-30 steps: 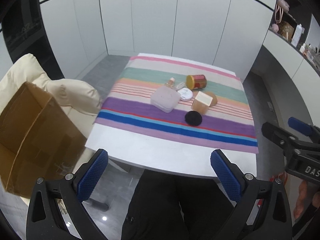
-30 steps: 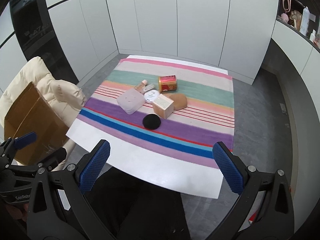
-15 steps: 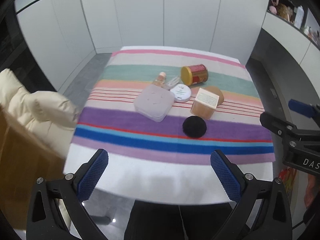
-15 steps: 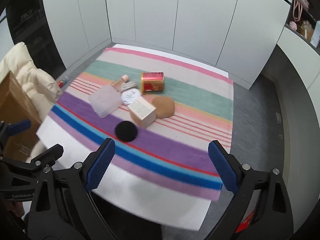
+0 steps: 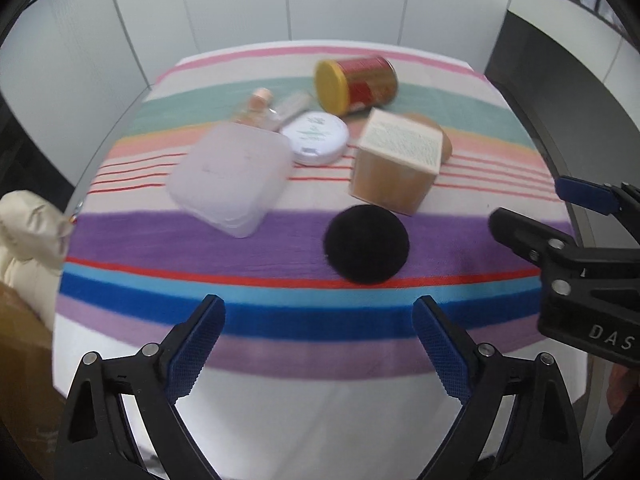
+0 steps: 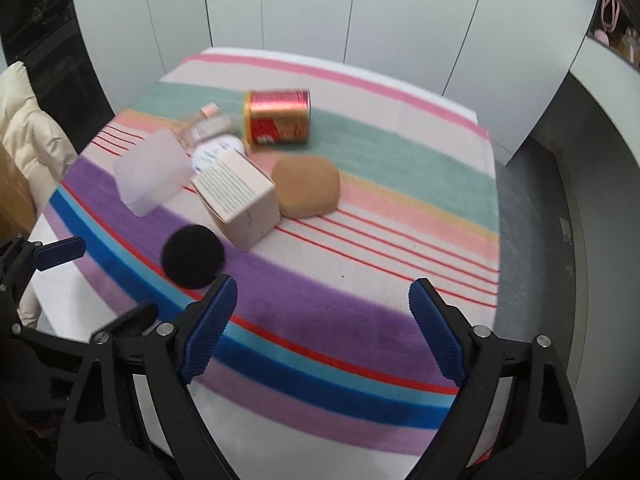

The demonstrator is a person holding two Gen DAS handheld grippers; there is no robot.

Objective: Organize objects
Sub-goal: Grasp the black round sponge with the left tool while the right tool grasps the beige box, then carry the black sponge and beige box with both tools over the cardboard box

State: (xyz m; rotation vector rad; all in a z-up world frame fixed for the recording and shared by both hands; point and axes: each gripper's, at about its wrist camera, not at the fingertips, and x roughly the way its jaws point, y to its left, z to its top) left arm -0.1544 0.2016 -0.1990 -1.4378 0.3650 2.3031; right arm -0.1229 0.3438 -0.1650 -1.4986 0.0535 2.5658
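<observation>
Motion blur is softening both wrist views, leaving the small clear bottle with a peach cap (image 5: pixel 256 110) and the slim item lying beside it hard to make out, half hidden behind the frosted translucent plastic box (image 5: pixel 232 180). A tan rounded sponge-like lump (image 6: pixel 306 186) is showing fully only from the right side; from the left it is peeking out behind the beige cardboard carton with a printed label (image 5: pixel 394 168). Both grippers are hovering wide open and empty above the near edge of the table (image 5: pixel 304 420), which is covered by a multicoloured striped cloth (image 6: pixel 400 152). Just ahead of the left gripper (image 5: pixel 320 344), a flat black round pad (image 5: pixel 366 244) is lying on the purple stripe; it is sitting ahead and to the left of the right gripper (image 6: pixel 322 330). Farther ahead, a white round compact (image 5: pixel 314 138) is resting between box and carton, and a red-and-gold tin with a yellow lid (image 5: pixel 356 84) is lying on its side beyond them.
</observation>
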